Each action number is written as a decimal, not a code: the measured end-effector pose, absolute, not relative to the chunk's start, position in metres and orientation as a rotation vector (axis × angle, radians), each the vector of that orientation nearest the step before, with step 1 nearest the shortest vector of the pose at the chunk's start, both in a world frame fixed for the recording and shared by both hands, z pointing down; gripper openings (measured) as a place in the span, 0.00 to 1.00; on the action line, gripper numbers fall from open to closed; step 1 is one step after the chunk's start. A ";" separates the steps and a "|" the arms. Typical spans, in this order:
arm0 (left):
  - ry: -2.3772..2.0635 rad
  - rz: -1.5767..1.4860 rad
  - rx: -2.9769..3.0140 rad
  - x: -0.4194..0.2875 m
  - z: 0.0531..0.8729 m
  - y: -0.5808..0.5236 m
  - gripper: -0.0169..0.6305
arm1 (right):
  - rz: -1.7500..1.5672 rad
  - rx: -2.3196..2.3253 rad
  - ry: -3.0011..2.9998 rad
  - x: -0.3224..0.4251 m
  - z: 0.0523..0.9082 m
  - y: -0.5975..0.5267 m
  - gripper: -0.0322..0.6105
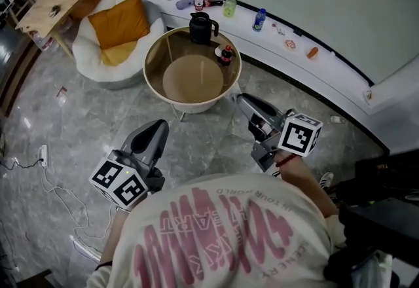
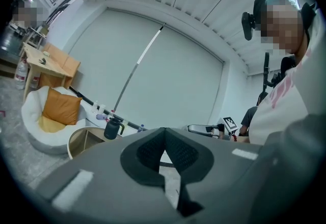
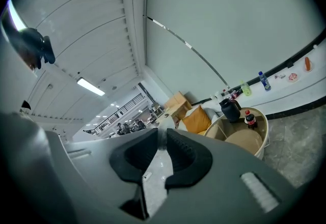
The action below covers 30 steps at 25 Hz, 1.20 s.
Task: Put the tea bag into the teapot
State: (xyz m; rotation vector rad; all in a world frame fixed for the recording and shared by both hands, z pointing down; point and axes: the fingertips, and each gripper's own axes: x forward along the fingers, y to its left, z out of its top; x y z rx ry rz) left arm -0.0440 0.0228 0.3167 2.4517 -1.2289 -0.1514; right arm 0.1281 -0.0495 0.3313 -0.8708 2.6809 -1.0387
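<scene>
The person stands back from a round worktop, with both pairs of tongs held level and pointing towards the black teapot at its far edge. The left tongs are pressed together, tips meeting, with nothing in them. The right tongs stand a narrow slit apart, and nothing can be made out in the slit.

No tea bag shows plainly in any view. A small dark bottle stands to the right of the teapot. A small pale thing sits just beside it, nearer the teapot, and is too small to tell whether it is the bag. An orange cushion lies on a white seat well to the left of the teapot.

The step in hand looks like the approach, with the task itself not yet begun. To do it well:

- Get near enough that the teapot and the things beside it sit squarely under the head camera.
- Settle what the pale thing is before reaching for it.
- Whether the teapot's lid is on cannot be told from here, so check that first.
- If the bag is found, one pair of tongs could steady the teapot by its handle. The other could pinch the bag by its upper edge, so it hangs straight over the mouth.
</scene>
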 end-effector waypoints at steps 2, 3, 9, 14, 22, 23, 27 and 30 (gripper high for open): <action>-1.240 -0.151 2.443 -0.041 0.319 0.013 0.05 | -1.037 -0.848 2.690 0.129 0.331 -0.061 0.14; -1.246 -0.149 2.440 -0.039 0.320 0.009 0.05 | -1.038 -0.840 2.695 0.129 0.332 -0.066 0.14; -1.278 -0.141 2.435 -0.032 0.324 -0.014 0.05 | -1.061 -0.806 2.699 0.135 0.342 -0.090 0.14; -1.265 -0.112 2.435 -0.022 0.328 -0.021 0.05 | -1.076 -0.807 2.681 0.141 0.347 -0.099 0.14; -1.250 -0.064 2.426 -0.024 0.337 -0.033 0.05 | -1.132 -0.837 2.632 0.147 0.361 -0.108 0.14; -1.244 -0.063 2.431 -0.024 0.337 -0.038 0.05 | -1.133 -0.841 2.628 0.147 0.361 -0.110 0.14; -1.183 -0.063 2.463 -0.020 0.335 -0.065 0.05 | -1.144 -0.891 2.603 0.149 0.364 -0.129 0.14; -1.131 -0.058 2.480 -0.022 0.334 -0.092 0.05 | -1.154 -0.902 2.563 0.146 0.361 -0.151 0.14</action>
